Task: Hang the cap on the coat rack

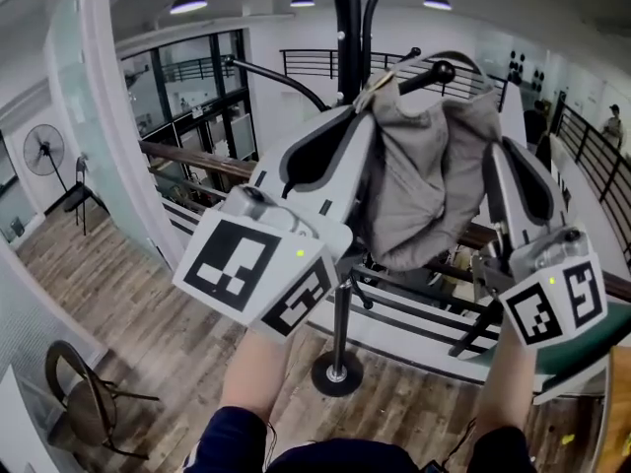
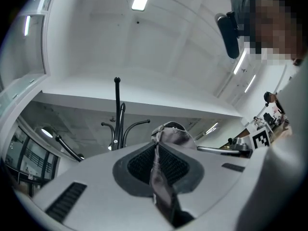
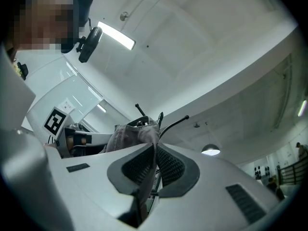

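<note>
At upper centre of the head view, my left claw (image 1: 363, 116) and right claw (image 1: 490, 156) each pinch the grey cap (image 1: 424, 180) just beside a coat rack hook (image 1: 439, 71); I judge seating and release remain.

One cap (image 1: 424, 180) is counted at the centre of the head view, and one coat rack (image 1: 347, 28) at the upper centre. Two grippers are counted: the left gripper (image 1: 367, 106) and the right gripper (image 1: 493, 156). One standing fan (image 1: 44, 151) is seen at the left edge, one chair (image 1: 84, 402) at lower left, and four ceiling lamps (image 1: 187, 3) along the top.
</note>
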A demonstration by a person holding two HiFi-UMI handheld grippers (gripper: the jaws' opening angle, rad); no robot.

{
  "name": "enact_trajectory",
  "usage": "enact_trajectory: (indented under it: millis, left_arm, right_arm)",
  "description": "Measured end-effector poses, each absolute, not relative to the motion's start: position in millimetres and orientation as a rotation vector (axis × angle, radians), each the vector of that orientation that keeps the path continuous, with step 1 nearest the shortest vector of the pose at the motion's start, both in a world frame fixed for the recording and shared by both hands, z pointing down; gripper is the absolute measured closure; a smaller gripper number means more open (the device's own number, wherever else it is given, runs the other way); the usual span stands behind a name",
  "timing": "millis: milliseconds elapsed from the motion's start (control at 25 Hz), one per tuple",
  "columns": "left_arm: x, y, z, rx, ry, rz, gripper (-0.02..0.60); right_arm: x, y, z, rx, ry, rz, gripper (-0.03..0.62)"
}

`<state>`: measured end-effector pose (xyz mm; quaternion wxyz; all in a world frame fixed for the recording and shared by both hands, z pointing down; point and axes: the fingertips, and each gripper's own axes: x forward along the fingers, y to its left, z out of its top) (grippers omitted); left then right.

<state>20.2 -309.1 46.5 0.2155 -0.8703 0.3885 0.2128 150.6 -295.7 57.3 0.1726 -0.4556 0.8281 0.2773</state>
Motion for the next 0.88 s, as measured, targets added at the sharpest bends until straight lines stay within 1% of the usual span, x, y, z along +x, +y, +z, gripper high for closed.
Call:
enact_trajectory:
  millis: [240,480,880]
  left_arm:
    - [26,-329,47,-2.439,1.122,0.576,0.555]
    - [14,-353,69,-2.415,1.224,0.51,0.555]
    - [14,-384,100,-2.394,1.332,0.373,0.555]
  right_arm:
    - [159,-322,59,-1.306,2.384,0.697,0.565]
    - [146,-349,81,-1.318,2.444,0.646,0.565]
    - [125,-404,117,-1.355,2.559,0.543,0.565]
